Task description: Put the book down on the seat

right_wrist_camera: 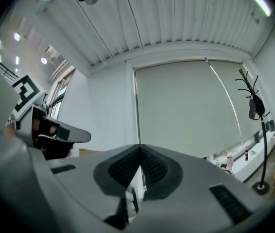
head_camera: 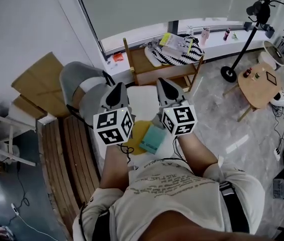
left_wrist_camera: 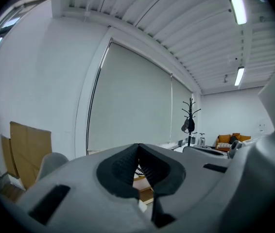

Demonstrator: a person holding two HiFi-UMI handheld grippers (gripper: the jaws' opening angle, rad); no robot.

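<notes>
A teal book (head_camera: 153,138) lies flat on a white table (head_camera: 143,98), partly over a yellow item (head_camera: 137,133). Both grippers are held up above the table, pointing away from the person. My left gripper (head_camera: 117,91) (left_wrist_camera: 138,147) is shut, with its ribbed pads meeting at the tips and nothing between them. My right gripper (head_camera: 164,86) (right_wrist_camera: 140,149) is shut and holds nothing either. A grey shell chair (head_camera: 77,82) stands just left of the left gripper. Beyond the table stands a wooden chair (head_camera: 147,67) whose seat carries a striped cushion (head_camera: 182,51) and papers.
A slatted wooden bench (head_camera: 64,157) runs along the left. A round wooden side table (head_camera: 260,87) and a black coat stand (head_camera: 255,14) are at the right on the marble floor. Bottles stand on the window ledge (head_camera: 217,29). Cardboard sheets (head_camera: 36,79) lean on the left wall.
</notes>
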